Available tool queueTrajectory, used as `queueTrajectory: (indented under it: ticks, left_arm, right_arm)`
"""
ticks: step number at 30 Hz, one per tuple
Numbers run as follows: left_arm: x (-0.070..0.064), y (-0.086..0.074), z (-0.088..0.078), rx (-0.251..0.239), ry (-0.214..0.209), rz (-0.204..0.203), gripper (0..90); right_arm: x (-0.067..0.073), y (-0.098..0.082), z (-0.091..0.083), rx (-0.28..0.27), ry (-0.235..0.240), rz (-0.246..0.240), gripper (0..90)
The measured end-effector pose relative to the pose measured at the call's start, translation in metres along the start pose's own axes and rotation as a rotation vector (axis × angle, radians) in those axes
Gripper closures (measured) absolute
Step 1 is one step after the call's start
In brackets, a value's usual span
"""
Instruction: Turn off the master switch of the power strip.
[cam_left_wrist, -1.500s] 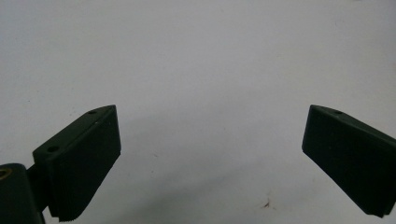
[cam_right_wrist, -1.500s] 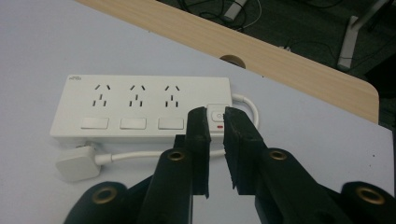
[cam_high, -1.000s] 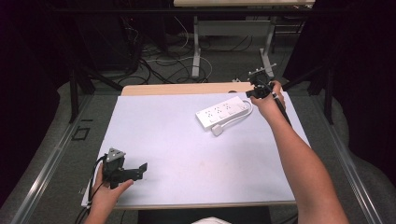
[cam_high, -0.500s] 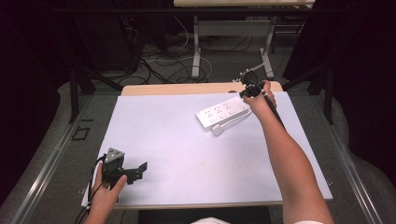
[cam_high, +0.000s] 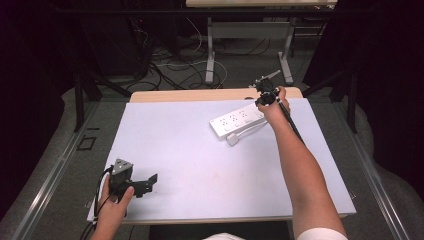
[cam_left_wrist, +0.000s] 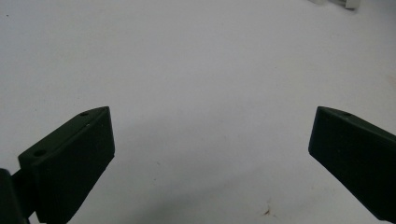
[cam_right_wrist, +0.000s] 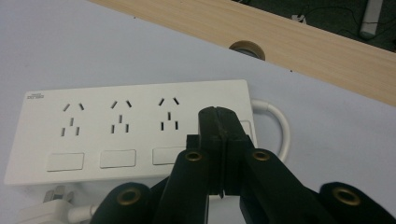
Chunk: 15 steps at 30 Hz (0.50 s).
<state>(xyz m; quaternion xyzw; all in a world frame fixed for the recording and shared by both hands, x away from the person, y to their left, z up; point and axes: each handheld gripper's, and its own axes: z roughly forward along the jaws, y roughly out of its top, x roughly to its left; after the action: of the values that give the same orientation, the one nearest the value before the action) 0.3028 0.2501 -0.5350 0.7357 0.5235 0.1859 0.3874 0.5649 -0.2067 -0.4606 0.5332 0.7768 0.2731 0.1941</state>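
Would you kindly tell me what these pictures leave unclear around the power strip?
- Right gripper view: the shut right tool covers the power strip at its fourth switch, so contact cannot be told.
- Same view: the plug is cut by the bottom edge.
- High view: the switches are too small to read.

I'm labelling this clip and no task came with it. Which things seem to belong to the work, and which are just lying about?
Probably in the job:
- power strip, under the shut right gripper
- its cord and plug
- left gripper, open, idle near the table's front edge

Just there:
- cables on the floor
- hole in the wooden table edge
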Motion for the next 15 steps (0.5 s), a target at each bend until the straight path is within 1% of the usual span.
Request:
queueTrajectory:
  ticks: [5, 6, 7, 9, 10, 11, 13, 15]
  left_arm:
    - [0.000, 0.000, 0.000, 0.001, -0.005, 0.001, 0.3]
    - [0.000, 0.000, 0.000, 0.005, -0.006, 0.007, 0.3]
    - [0.000, 0.000, -0.001, 0.005, -0.006, 0.007, 0.3]
    - [0.000, 0.000, -0.001, 0.004, -0.007, 0.003, 0.3]
    - [0.000, 0.000, -0.001, 0.002, -0.008, -0.002, 0.3]
    - [0.000, 0.000, -0.001, 0.001, -0.007, -0.003, 0.3]
    - [0.000, 0.000, -0.001, -0.002, -0.005, -0.008, 0.3]
    - [0.000, 0.000, -0.001, 0.002, -0.004, -0.005, 0.3]
  right_arm:
    - [-0.002, -0.001, 0.006, 0.020, 0.000, 0.009, 90.0]
    - [-0.003, -0.001, 0.009, 0.028, -0.005, 0.022, 90.0]
    - [-0.005, -0.001, 0.011, 0.029, -0.006, 0.024, 90.0]
    - [-0.006, -0.002, 0.013, 0.035, -0.002, 0.025, 90.0]
    - [-0.007, -0.003, 0.016, 0.053, -0.001, 0.028, 90.0]
    - [-0.008, -0.003, 0.018, 0.052, -0.006, 0.034, 90.0]
    - [-0.008, -0.004, 0.020, 0.048, -0.001, 0.037, 90.0]
    - [-0.009, -0.004, 0.021, 0.066, -0.009, 0.036, 90.0]
